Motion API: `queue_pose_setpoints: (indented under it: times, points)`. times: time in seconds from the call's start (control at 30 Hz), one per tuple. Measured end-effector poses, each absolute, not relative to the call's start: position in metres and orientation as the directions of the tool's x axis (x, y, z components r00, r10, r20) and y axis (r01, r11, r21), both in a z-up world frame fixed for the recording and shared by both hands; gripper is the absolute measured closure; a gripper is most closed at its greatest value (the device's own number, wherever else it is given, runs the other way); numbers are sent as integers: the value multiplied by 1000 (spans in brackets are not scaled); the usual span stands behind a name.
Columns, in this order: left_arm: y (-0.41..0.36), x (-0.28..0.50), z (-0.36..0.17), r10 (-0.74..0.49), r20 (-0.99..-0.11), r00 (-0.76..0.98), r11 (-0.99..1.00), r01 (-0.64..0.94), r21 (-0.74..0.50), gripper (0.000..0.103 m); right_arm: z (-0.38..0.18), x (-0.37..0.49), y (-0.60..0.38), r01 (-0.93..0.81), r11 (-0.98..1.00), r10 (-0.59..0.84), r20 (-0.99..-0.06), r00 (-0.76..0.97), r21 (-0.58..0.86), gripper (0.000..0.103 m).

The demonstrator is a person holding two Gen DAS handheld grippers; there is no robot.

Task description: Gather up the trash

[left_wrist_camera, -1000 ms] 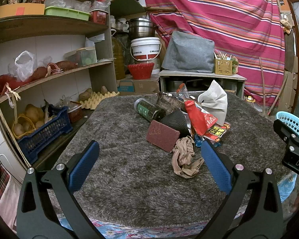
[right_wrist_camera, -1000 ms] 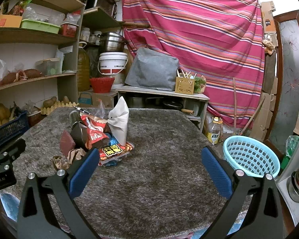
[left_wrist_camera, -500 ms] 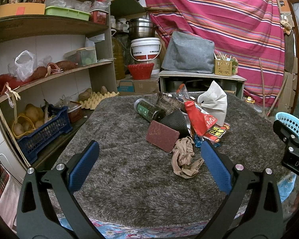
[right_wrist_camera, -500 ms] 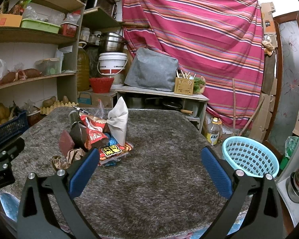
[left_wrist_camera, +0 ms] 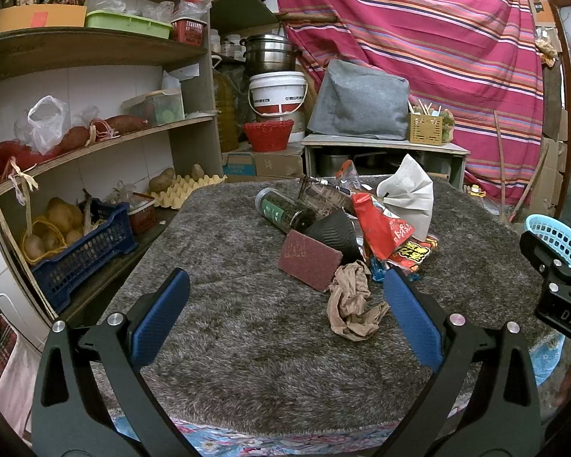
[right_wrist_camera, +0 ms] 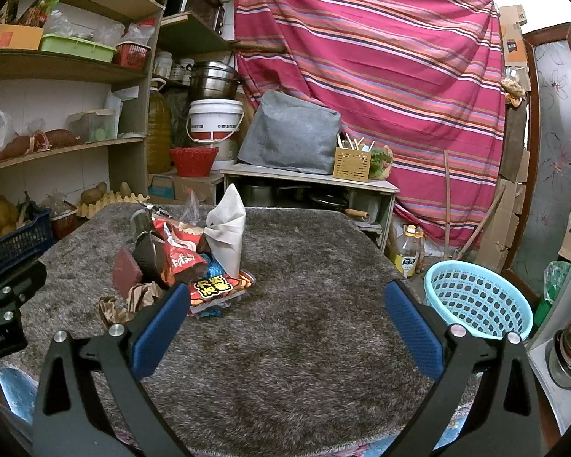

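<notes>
A heap of trash lies on the grey shaggy table (left_wrist_camera: 228,274): a crumpled tan stocking (left_wrist_camera: 352,301), a dark red scouring pad (left_wrist_camera: 308,259), a black ribbed cup (left_wrist_camera: 335,234), a green jar (left_wrist_camera: 281,215), a red snack wrapper (left_wrist_camera: 380,228), a white paper bag (left_wrist_camera: 411,194) and an orange noodle packet (left_wrist_camera: 413,253). The heap also shows in the right wrist view (right_wrist_camera: 186,259). My left gripper (left_wrist_camera: 285,316) is open and empty, near the table's front edge, short of the stocking. My right gripper (right_wrist_camera: 285,320) is open and empty over bare table, right of the heap. A light blue basket (right_wrist_camera: 479,297) stands off the table's right side.
Wooden shelves (left_wrist_camera: 95,141) with potatoes, a blue crate (left_wrist_camera: 83,251) and bags line the left wall. A low cabinet (right_wrist_camera: 312,186) with a grey cover, a white bucket (right_wrist_camera: 215,120) and a striped curtain stand behind. An oil bottle (right_wrist_camera: 409,251) stands on the floor.
</notes>
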State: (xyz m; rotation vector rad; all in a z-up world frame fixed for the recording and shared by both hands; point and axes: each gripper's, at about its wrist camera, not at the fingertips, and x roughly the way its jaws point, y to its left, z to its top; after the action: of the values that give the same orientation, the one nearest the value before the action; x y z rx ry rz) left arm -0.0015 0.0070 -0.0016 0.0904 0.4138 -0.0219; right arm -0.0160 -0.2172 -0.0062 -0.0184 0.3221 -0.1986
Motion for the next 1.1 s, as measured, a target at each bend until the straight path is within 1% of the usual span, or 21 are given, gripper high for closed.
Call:
queue_pose_setpoints:
  times: [0.87, 1.0, 1.1]
  points:
    - [8, -1, -1, -4, -405, 914, 996, 40, 78, 5, -5, -18, -221, 202, 978, -206, -317, 926, -46, 3]
    - [6, 2, -3, 3, -414, 910, 996, 33, 80, 5, -7, -16, -231, 209, 977, -208, -323, 923, -35, 3]
    - [1, 8, -9, -6, -429, 903, 996, 46, 82, 5, -9, -14, -235, 219, 974, -223, -311, 924, -49, 3]
